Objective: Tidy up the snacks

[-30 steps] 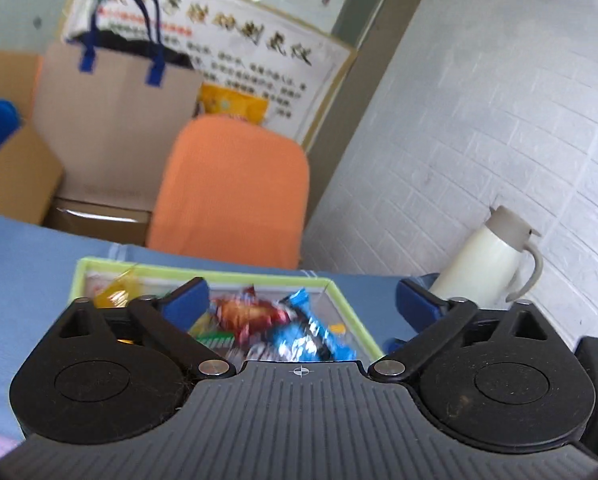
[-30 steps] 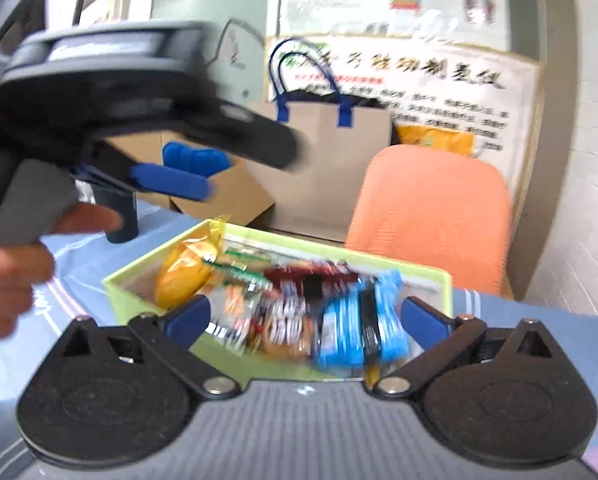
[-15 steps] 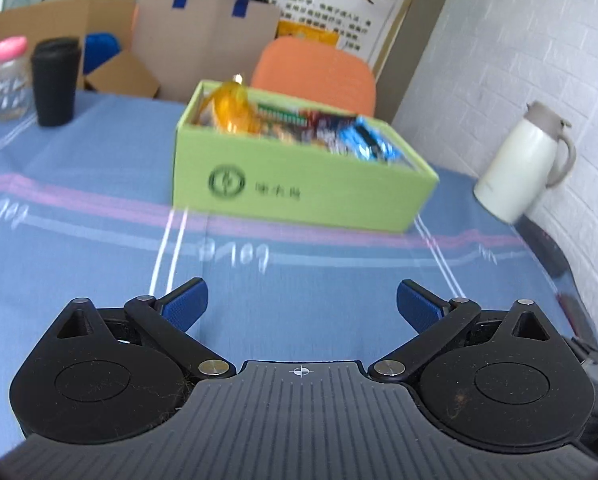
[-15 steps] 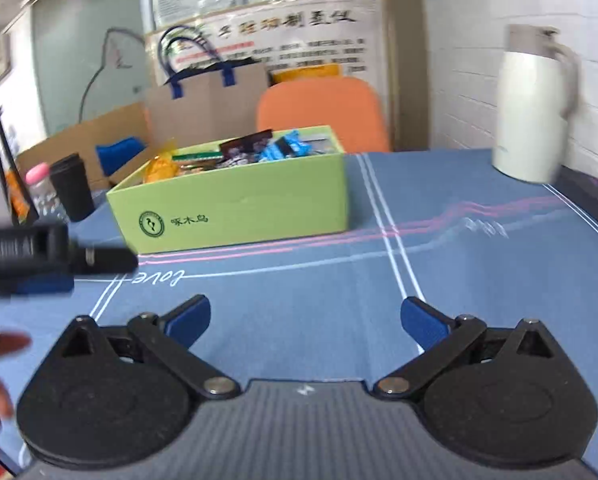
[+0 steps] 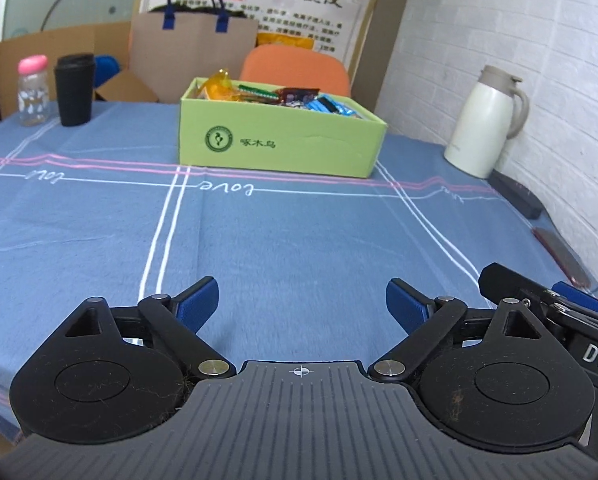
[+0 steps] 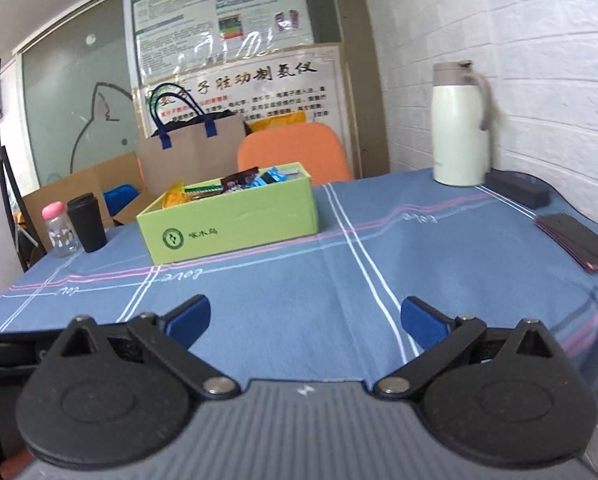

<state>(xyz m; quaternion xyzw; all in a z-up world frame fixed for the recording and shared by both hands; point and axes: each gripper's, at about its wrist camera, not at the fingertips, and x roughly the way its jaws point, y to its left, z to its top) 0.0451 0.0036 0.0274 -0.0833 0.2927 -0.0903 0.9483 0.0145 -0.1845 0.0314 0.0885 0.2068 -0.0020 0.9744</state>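
Note:
A light green box [image 5: 279, 148] [image 6: 235, 224] stands on the far middle of the blue tablecloth. It holds several wrapped snacks [image 5: 275, 96] [image 6: 239, 182] in orange, red and blue. My left gripper [image 5: 301, 306] is open and empty, low over the near part of the table, well short of the box. My right gripper [image 6: 305, 318] is open and empty, also near the front edge. Part of the right gripper's body shows at the left wrist view's right edge [image 5: 547, 300].
A white thermos jug [image 5: 485, 124] [image 6: 459, 124] stands at the far right by the brick wall. A black cup [image 5: 75, 90] [image 6: 87, 222] and a pink-capped bottle [image 5: 33, 92] [image 6: 59, 230] stand far left. Dark flat items [image 6: 575, 242] lie at the right edge. An orange chair [image 6: 295, 152] is behind.
Both grippers have pulled back from above the box toward the near edge of the table and lowered. The box now sits far ahead of both. Both stay open and empty.

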